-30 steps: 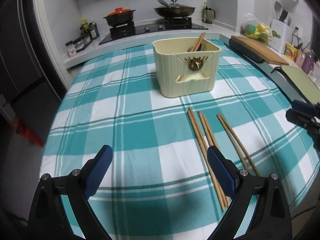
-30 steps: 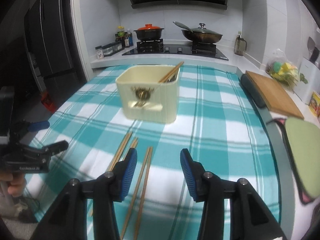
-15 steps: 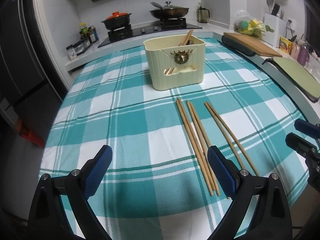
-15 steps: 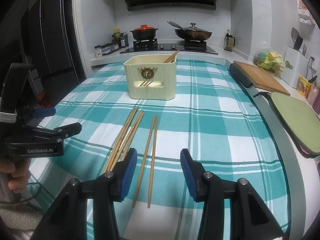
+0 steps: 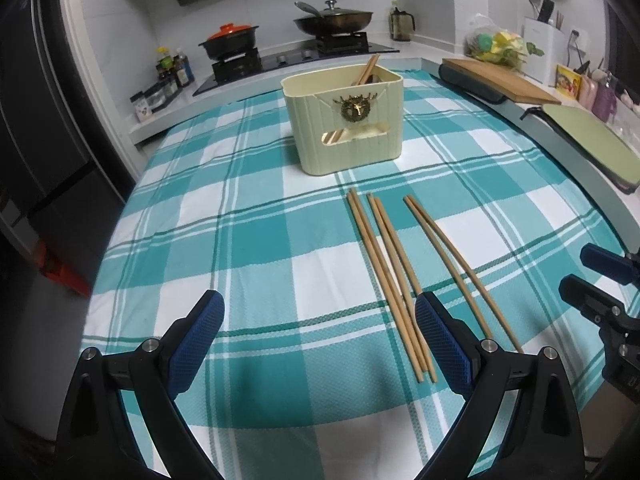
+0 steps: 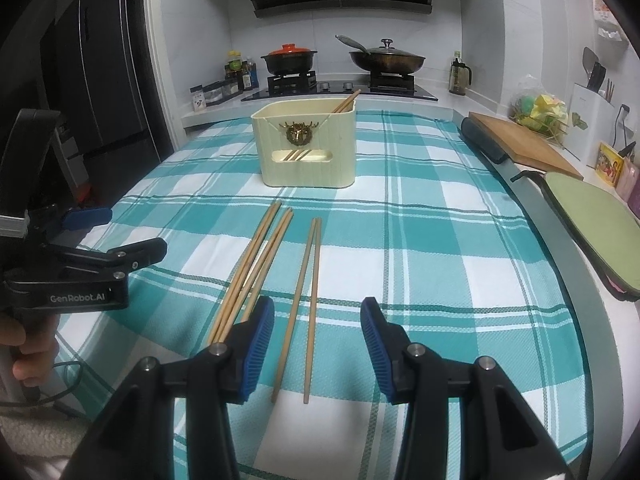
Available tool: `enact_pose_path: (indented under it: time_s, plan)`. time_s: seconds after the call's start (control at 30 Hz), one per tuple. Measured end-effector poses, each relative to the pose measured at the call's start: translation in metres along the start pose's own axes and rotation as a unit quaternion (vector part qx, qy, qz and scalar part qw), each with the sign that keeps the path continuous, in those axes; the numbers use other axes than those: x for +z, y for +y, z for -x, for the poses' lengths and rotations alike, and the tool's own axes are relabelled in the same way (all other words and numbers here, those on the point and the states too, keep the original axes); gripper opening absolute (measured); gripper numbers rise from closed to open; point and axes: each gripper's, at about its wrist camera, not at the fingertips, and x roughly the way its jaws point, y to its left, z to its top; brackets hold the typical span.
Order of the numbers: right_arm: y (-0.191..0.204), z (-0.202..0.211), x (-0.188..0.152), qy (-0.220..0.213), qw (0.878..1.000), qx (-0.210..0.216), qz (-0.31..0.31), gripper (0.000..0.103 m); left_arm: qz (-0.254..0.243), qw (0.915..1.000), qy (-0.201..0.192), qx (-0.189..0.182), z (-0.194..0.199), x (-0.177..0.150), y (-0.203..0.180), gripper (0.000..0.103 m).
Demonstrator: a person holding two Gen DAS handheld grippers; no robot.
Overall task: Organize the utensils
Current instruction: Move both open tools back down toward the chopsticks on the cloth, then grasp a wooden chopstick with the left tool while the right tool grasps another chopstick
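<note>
Several wooden chopsticks lie on the teal checked tablecloth: a bunch (image 5: 384,272) (image 6: 256,264) and a separate pair (image 5: 452,260) (image 6: 310,300). Behind them stands a cream utensil holder (image 5: 344,120) (image 6: 306,148) with chopsticks leaning inside. My left gripper (image 5: 318,336) hangs open over bare cloth, its right finger beside the near ends of the bunch. My right gripper (image 6: 316,340) is open above the near ends of the separate pair, which show between its blue pads (image 6: 258,340) untouched. Each gripper appears at the edge of the other's view: the right gripper (image 5: 600,292), the left gripper (image 6: 80,264).
A hand (image 6: 28,344) holds the left gripper's handle. Past the table a stove carries a red-lidded pot (image 6: 288,58) and a wok (image 6: 386,60). On the right counter lie a wooden cutting board (image 6: 524,144) and a green mat (image 6: 592,224). The table's front edge is close below both grippers.
Both grippers have drawn back from the holder toward the table's near edge, so the chopsticks show at full length. Both sets of jaws stand as wide as before.
</note>
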Motion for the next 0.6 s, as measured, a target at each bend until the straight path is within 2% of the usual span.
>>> enact_pose_path:
  time_s: [0.23, 0.43, 0.6]
  plan:
    - [0.001, 0.002, -0.002, -0.002, 1.0, -0.001, -0.003, 0.046, 0.002, 1.0, 0.005, -0.003, 0.004, -0.006, 0.006, 0.097]
    - [-0.003, 0.013, -0.004, -0.015, 1.0, -0.019, 0.006, 0.046, 0.025, 0.999, 0.034, -0.013, 0.008, -0.029, 0.037, 0.097]
    - [-0.011, 0.005, -0.013, -0.002, 1.0, -0.023, -0.006, 0.046, 0.038, 0.9982, 0.039, -0.025, -0.002, -0.032, 0.04, 0.097]
